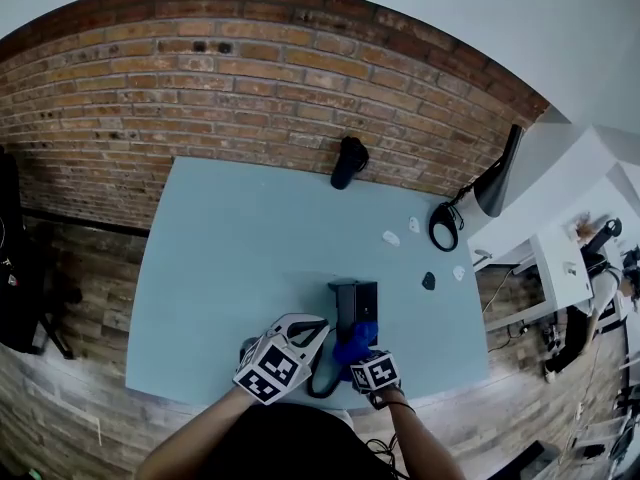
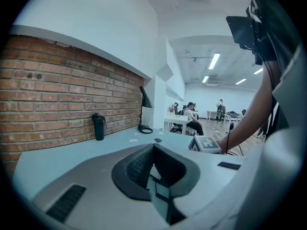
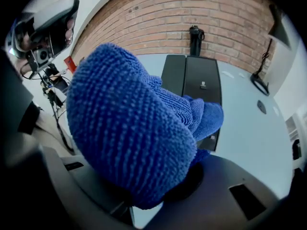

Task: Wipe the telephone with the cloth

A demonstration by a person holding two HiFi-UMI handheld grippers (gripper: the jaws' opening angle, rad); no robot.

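An open-plan office: a brick wall (image 1: 250, 78), white desks (image 2: 173, 122), a seated person (image 2: 193, 120), strip lights (image 2: 214, 60) overhead.

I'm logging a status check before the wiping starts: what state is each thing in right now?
Cloth: bunched, clamped in the fingers of the right gripper.
Right gripper: shut on the cloth.
Left gripper: shut, nothing in it.
Telephone: lying flat on the table, its near end hidden by the cloth.
Bottle: upright, capped.
Lamp: standing, seemingly unlit.
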